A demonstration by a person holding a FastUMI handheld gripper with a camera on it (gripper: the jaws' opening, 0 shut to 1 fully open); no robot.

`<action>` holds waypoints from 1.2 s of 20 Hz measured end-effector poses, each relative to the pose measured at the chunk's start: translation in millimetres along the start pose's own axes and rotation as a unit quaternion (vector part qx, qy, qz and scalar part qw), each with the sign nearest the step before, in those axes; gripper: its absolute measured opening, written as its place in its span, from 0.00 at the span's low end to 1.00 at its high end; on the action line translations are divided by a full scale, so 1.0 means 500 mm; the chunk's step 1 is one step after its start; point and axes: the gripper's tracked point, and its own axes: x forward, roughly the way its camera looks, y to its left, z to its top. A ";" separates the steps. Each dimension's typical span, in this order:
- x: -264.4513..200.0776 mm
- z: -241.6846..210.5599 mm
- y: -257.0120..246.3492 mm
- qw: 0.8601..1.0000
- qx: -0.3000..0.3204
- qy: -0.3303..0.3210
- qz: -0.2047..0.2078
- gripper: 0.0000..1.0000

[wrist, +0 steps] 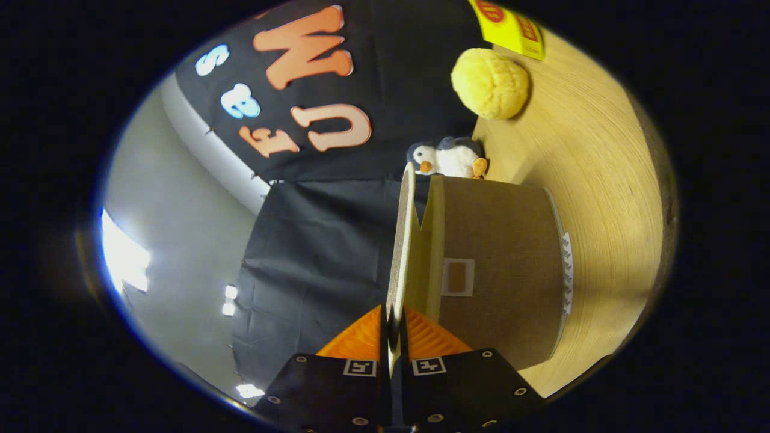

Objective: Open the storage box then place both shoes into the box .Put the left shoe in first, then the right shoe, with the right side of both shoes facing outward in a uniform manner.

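Observation:
The view is rolled sideways, so the wooden table point(601, 198) stands on the right. A brown fabric storage box point(499, 270) with a small label window rests on it. Its lid point(402, 240) is lifted a little off the box body, leaving a wedge-shaped gap that shows the pale inside. My gripper point(393, 325) is shut on the lid's near edge, one finger on each face of the thin panel. No shoes are in sight.
A plush penguin point(448, 159) lies on the table just beyond the box. Farther off sit a yellow plush ball point(490, 83) and a yellow packet point(511, 27). The black booth cloth point(313, 252) hangs behind, with a grey ceiling point(174, 240) and lights to its left.

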 end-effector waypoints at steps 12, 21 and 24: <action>0.132 -0.032 0.221 0.992 -0.114 0.054 0.021 0.09; 0.316 -0.130 0.267 0.978 -0.178 0.107 -0.006 0.10; 0.377 -0.149 0.268 0.979 -0.175 0.105 -0.020 0.09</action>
